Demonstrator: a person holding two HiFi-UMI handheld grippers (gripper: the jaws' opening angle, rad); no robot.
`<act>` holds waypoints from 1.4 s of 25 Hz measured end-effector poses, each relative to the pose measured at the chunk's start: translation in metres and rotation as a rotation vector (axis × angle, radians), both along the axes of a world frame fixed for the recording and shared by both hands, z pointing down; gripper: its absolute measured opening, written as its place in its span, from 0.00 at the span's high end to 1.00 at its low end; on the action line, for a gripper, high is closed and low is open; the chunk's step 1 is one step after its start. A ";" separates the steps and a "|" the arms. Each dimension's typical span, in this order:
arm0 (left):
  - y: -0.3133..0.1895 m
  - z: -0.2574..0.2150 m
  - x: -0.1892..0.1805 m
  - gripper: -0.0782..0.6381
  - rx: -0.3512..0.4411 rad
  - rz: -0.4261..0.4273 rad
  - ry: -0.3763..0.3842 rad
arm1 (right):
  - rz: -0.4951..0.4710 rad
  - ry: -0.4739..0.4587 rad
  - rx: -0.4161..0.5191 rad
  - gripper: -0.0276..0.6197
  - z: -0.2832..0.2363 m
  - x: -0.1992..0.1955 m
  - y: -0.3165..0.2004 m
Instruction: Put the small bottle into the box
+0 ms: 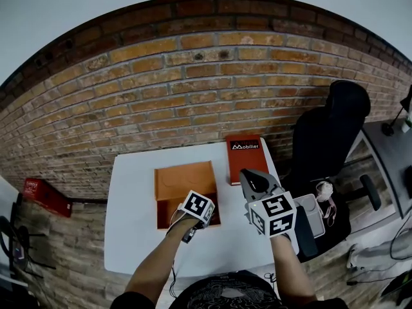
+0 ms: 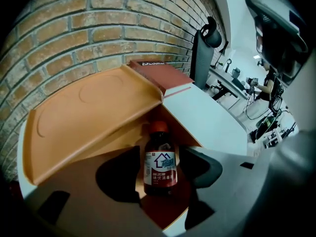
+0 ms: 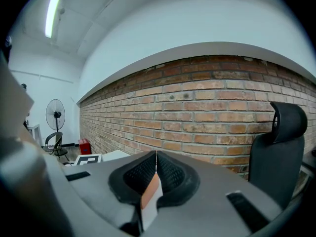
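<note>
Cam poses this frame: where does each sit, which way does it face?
Head view: on the person's head, steeply down at the white table, open orange box, brick wall; both forearms, left gripper, right gripper show.
Left gripper view: on the left gripper, down into the box at the small bottle between its open fingers.
Right gripper view: on the right gripper, roughly level at the brick wall; fingers together.
Shared: head and left gripper views both show box and red book.

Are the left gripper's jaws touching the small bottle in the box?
Apart. In the left gripper view the left gripper stands open, a thin strip of box floor showing either side of the small bottle.
</note>
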State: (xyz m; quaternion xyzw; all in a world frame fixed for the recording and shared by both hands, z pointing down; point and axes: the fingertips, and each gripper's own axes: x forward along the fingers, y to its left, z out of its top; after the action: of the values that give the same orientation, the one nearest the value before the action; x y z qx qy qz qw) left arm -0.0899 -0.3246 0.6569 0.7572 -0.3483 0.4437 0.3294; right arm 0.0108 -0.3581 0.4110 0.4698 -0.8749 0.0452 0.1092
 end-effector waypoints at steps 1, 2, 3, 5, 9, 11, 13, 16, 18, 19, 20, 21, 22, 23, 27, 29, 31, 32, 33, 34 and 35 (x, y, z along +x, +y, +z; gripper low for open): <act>-0.001 -0.003 -0.001 0.52 0.009 -0.003 0.003 | -0.002 -0.004 0.000 0.92 0.000 -0.001 0.000; -0.002 -0.007 -0.001 0.52 0.017 -0.008 0.008 | -0.005 -0.007 0.000 0.92 -0.001 -0.003 0.000; -0.003 -0.011 -0.002 0.52 0.026 -0.016 0.015 | -0.008 -0.010 0.000 0.92 -0.001 -0.004 0.001; -0.006 -0.019 -0.003 0.52 0.046 -0.036 0.032 | -0.017 -0.013 0.000 0.92 -0.001 -0.007 0.001; -0.008 -0.032 -0.010 0.52 0.085 -0.070 0.044 | -0.037 -0.014 0.001 0.92 -0.002 -0.014 0.003; -0.009 -0.038 -0.015 0.52 0.105 -0.085 0.050 | -0.046 -0.016 0.002 0.92 -0.002 -0.018 0.004; -0.010 -0.044 -0.019 0.53 0.124 -0.100 0.056 | -0.054 -0.017 0.003 0.92 -0.002 -0.021 0.004; -0.011 -0.057 -0.026 0.53 0.155 -0.119 0.067 | -0.069 -0.020 0.005 0.92 -0.004 -0.027 0.003; -0.012 -0.068 -0.031 0.53 0.185 -0.124 0.073 | -0.077 -0.022 0.006 0.92 -0.005 -0.032 0.004; -0.013 -0.074 -0.034 0.53 0.205 -0.126 0.077 | -0.081 -0.023 0.006 0.92 -0.005 -0.033 0.004; -0.014 -0.081 -0.037 0.54 0.225 -0.131 0.081 | -0.084 -0.023 0.007 0.92 -0.006 -0.035 0.005; -0.016 -0.087 -0.040 0.54 0.245 -0.138 0.085 | -0.086 -0.023 0.007 0.92 -0.006 -0.036 0.005; -0.017 -0.092 -0.044 0.54 0.263 -0.147 0.087 | -0.088 -0.023 0.007 0.92 -0.006 -0.037 0.006; -0.019 -0.098 -0.047 0.55 0.280 -0.156 0.088 | -0.090 -0.023 0.007 0.92 -0.006 -0.038 0.006; -0.024 -0.125 -0.060 0.56 0.354 -0.192 0.100 | -0.100 -0.021 0.012 0.92 -0.008 -0.043 0.007; -0.026 -0.142 -0.065 0.57 0.402 -0.208 0.110 | -0.105 -0.020 0.018 0.92 -0.011 -0.045 0.008; -0.028 -0.160 -0.071 0.58 0.455 -0.223 0.116 | -0.108 -0.020 0.022 0.92 -0.013 -0.046 0.009; -0.029 -0.168 -0.075 0.59 0.483 -0.232 0.117 | -0.109 -0.020 0.024 0.92 -0.014 -0.046 0.009; -0.030 -0.176 -0.078 0.61 0.511 -0.240 0.117 | -0.108 -0.021 0.027 0.92 -0.015 -0.046 0.009; -0.031 -0.183 -0.082 0.62 0.537 -0.249 0.115 | -0.108 -0.021 0.030 0.92 -0.016 -0.046 0.009; -0.031 -0.190 -0.086 0.63 0.562 -0.257 0.115 | -0.107 -0.022 0.034 0.92 -0.018 -0.045 0.009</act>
State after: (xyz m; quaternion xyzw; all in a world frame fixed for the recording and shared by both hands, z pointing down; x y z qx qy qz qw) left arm -0.1759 -0.3552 0.4672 0.7920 -0.5312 0.2413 0.1799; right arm -0.0345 -0.3486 0.3932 0.4236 -0.9005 0.0296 0.0938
